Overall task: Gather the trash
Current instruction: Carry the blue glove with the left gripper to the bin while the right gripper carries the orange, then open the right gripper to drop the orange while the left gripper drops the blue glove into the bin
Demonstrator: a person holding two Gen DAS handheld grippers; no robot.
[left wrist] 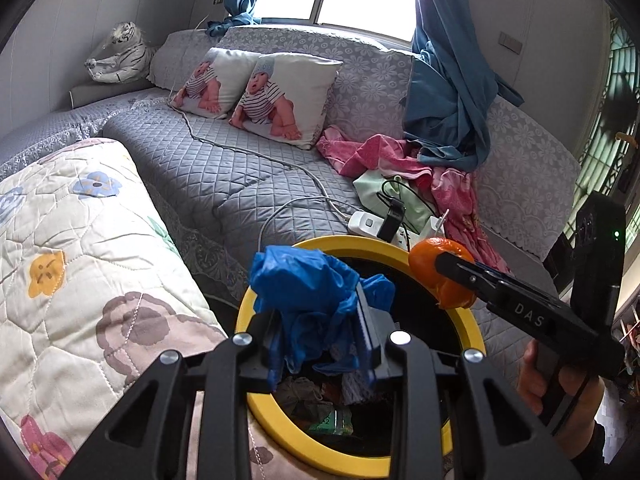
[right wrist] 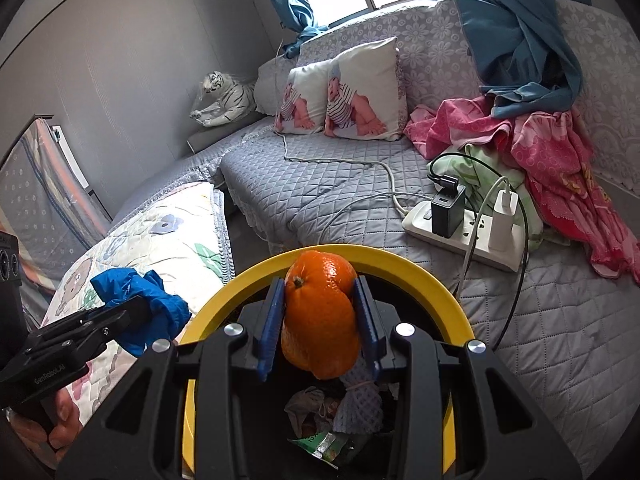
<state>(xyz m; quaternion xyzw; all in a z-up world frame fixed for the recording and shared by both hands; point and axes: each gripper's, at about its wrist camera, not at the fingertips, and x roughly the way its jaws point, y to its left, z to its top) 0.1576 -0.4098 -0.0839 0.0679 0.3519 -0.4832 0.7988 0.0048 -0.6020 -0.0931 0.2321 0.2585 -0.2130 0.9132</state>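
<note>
While both hang over the yellow-rimmed round trash bin (right wrist: pixel 400 258), left tool (left wrist: pixel 320 332) pinches a crumpled blue plastic bag (left wrist: pixel 304 280), light, limp, w/ slack either side; right tool (right wrist: pixel 320 320) squeezes a soft orange peel (right wrist: pixel 320 312) at mid-body, prob. slippery.

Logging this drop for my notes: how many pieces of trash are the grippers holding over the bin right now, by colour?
Blue: 1, crumpled plastic bag in the left gripper.
Orange: 1, orange peel in the right gripper.
Total: 2, both over the yellow-rimmed bin.
</note>
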